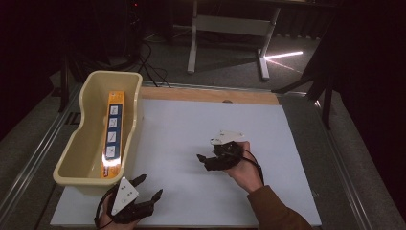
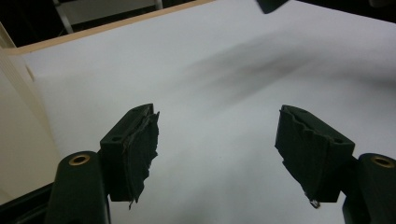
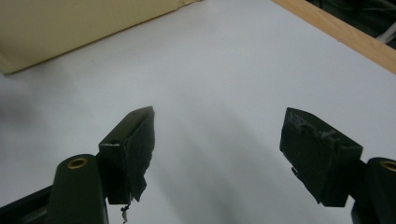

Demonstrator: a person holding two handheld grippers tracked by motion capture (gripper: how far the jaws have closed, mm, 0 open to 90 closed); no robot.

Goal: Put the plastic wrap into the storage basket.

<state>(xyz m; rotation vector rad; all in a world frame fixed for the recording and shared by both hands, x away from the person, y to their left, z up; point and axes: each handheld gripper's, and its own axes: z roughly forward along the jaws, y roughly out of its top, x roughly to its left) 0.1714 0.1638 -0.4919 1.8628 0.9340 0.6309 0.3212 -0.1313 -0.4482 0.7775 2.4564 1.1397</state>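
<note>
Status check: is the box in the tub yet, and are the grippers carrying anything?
Looks done: the orange box lies flat inside the cream tub. In hand: nothing; left gripper and right gripper are both open over the bare white board. Nothing loose left there.

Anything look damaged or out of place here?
Yes: the pads of the left gripper look torn and ragged, and so do the right gripper's. The box lies flat in the tub.
</note>
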